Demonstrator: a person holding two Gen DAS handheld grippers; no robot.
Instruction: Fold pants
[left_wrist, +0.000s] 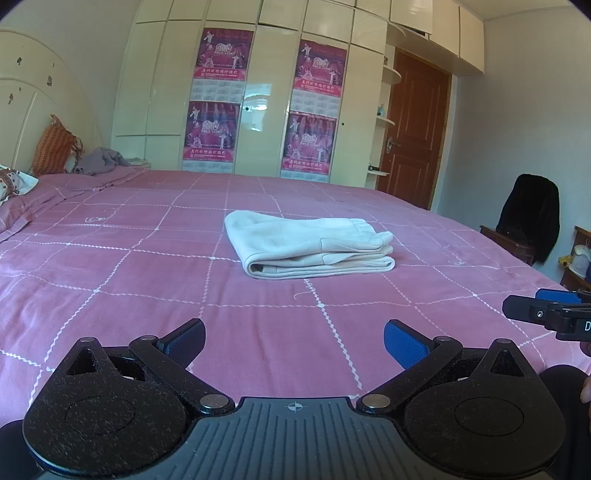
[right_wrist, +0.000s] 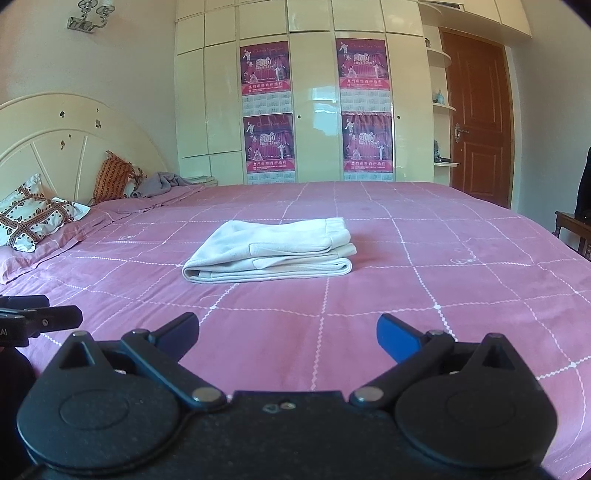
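pants (left_wrist: 308, 249) look fully folded on the bed (left_wrist: 110, 295); left claw (left_wrist: 294, 341) & right claw (right_wrist: 288, 334) wide open, empty; nothing left imo.

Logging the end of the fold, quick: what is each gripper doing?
Left gripper: open, holding nothing.
Right gripper: open, holding nothing; the pants lie folded on the bed.

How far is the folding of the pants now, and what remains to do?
It looks finished. The cream fabric pants lie on the pink checked bedspread as a compact stack of layers, with the elastic waistband on top at the right end. Nothing is in hand: the left gripper and the right gripper are both open, empty and apart from the pants. At most, the edges might be straightened.
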